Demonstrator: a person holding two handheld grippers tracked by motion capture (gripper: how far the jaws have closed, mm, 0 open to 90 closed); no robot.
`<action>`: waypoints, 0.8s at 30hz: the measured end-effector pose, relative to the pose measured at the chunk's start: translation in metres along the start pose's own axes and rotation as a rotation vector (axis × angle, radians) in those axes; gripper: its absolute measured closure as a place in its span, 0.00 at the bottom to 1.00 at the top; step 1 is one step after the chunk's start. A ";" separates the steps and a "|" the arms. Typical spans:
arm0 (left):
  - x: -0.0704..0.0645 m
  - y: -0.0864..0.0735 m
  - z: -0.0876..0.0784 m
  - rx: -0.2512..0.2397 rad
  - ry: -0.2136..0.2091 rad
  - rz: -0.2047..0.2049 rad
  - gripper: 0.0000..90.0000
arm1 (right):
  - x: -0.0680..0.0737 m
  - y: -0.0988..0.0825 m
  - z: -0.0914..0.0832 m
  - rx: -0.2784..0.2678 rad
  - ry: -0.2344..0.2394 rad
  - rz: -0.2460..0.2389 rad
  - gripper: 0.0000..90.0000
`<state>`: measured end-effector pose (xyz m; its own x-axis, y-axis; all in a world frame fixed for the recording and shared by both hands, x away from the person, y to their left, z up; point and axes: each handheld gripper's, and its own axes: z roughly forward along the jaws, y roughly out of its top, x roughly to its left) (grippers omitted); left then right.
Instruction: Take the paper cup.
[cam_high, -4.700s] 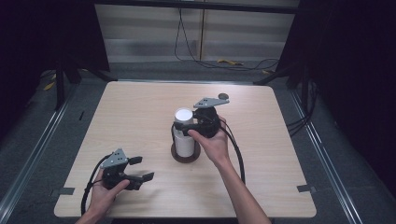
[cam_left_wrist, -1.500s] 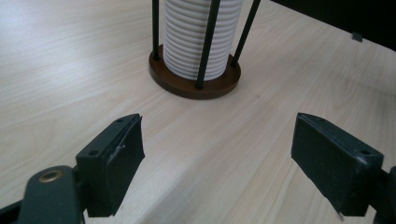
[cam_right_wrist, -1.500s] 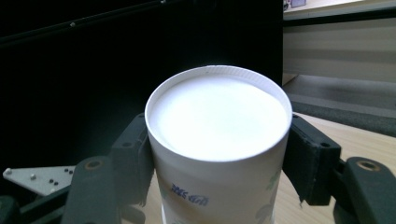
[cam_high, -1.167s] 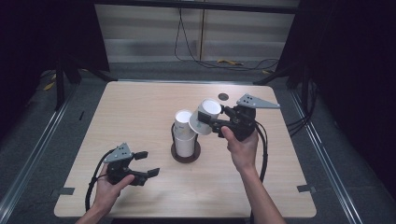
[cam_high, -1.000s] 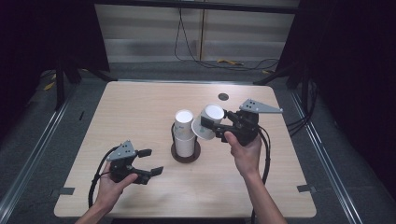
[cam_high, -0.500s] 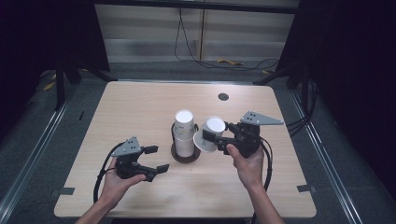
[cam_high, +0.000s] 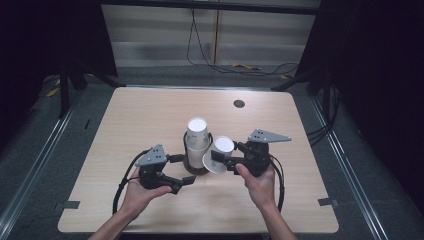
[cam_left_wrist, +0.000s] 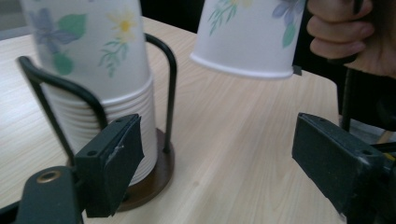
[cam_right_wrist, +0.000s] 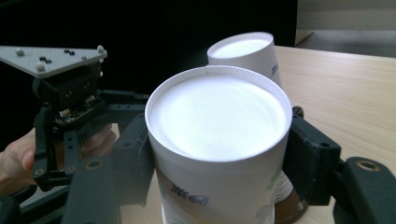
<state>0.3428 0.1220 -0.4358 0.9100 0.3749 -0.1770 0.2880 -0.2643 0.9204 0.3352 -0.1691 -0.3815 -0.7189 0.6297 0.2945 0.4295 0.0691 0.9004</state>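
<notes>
A: High view, counted?
B: Two hand-held grippers. The right hand-held gripper (cam_high: 216, 161) clamps one inverted paper cup (cam_high: 220, 155) just beside the cup stack (cam_high: 197, 141) in one wire holder (cam_high: 192, 167). The left hand-held gripper (cam_high: 186, 171) gapes, empty. Pale wood surface (cam_high: 150, 112); dark room, grey floor.

A: Left gripper view?
B: Wide jaws, holder base between, flowered cup (cam_left_wrist: 250, 35) above.

A: Right gripper view?
B: Jaws pinch the cup (cam_right_wrist: 217, 149).

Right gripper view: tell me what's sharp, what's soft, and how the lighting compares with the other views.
Right gripper view: held cup fairly sharp, its base glaring white; stack softer, background black. Left gripper view: near pads blurred. High view: table evenly lit, surroundings dark.
</notes>
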 end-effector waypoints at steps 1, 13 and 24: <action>-0.001 0.001 0.002 -0.002 -0.003 0.003 0.18 | 0.000 -0.001 0.001 0.006 0.001 -0.003 0.38; -0.010 -0.004 0.012 0.002 -0.025 0.013 0.18 | 0.006 -0.010 0.016 0.044 0.029 0.000 0.38; -0.011 -0.007 0.015 -0.003 -0.029 0.009 0.18 | 0.010 -0.021 0.030 0.076 0.060 0.026 0.38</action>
<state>0.3355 0.1066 -0.4451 0.9208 0.3468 -0.1785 0.2788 -0.2649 0.9231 0.3358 -0.1411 -0.4071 -0.7374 0.5846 0.3385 0.4873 0.1133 0.8659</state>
